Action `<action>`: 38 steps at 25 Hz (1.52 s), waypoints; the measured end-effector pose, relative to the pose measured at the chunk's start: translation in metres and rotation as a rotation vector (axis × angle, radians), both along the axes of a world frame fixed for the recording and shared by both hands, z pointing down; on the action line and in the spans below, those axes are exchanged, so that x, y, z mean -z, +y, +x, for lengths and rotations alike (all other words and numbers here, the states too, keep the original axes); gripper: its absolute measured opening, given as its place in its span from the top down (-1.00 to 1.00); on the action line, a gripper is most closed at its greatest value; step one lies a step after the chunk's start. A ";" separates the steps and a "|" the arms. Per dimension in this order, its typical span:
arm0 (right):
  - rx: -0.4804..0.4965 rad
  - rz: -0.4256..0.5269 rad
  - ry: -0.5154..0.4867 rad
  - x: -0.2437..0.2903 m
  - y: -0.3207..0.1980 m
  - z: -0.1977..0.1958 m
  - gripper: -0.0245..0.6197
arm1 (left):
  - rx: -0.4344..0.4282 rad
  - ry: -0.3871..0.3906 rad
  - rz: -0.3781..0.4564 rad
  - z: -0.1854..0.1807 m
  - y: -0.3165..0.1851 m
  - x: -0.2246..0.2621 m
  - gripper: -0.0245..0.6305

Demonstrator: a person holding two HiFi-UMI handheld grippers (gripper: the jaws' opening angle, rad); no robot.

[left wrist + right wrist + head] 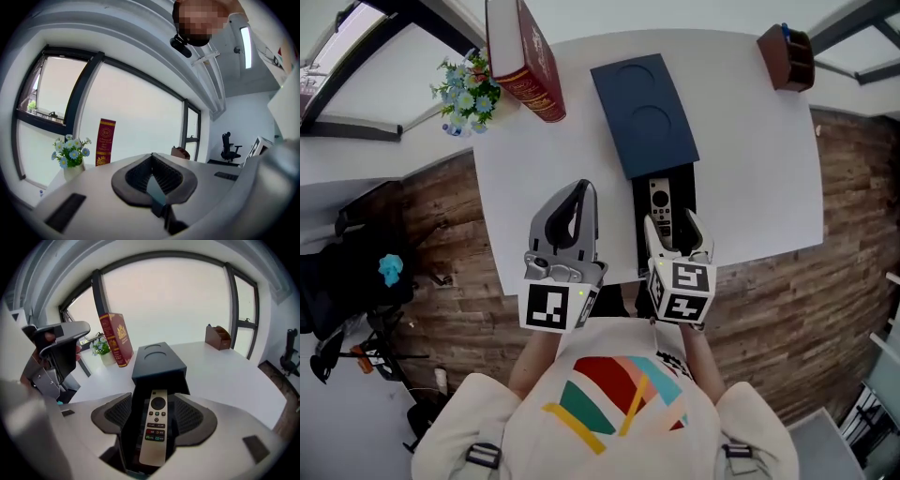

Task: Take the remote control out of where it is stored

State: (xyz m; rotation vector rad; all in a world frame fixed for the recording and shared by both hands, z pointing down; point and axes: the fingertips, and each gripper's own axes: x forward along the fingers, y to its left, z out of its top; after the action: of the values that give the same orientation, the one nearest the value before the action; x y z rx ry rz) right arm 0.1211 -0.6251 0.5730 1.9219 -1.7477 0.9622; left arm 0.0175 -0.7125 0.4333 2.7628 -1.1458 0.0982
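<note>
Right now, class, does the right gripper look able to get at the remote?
Probably yes: the right gripper has its jaws apart over the remote, lying uncovered in its open box.

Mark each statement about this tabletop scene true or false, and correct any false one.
The remote control lies in the open tray of the dark box. True.
The right tongs are shut on the remote control. False: they are open, one jaw on each side of it.
The left tongs are shut with nothing between them. True.
The red book lies flat on the table. False: it stands upright beside the flowers.
</note>
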 end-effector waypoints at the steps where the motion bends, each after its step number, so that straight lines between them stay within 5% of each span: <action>1: -0.001 -0.023 0.011 -0.009 -0.001 -0.001 0.11 | -0.008 -0.007 -0.012 0.002 0.000 -0.007 0.90; 14: -0.048 -0.294 0.044 -0.078 0.000 0.001 0.11 | 0.013 -0.076 -0.089 -0.019 -0.017 -0.051 0.90; 38: 0.057 -0.345 0.014 -0.078 0.009 0.000 0.27 | 0.061 -0.081 -0.063 -0.031 -0.025 -0.044 0.90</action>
State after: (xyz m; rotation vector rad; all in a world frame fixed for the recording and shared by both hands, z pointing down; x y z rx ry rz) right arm 0.1208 -0.6159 0.6511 1.6477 -1.5037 1.1405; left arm -0.0134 -0.7371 0.4777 2.6888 -1.2228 0.2373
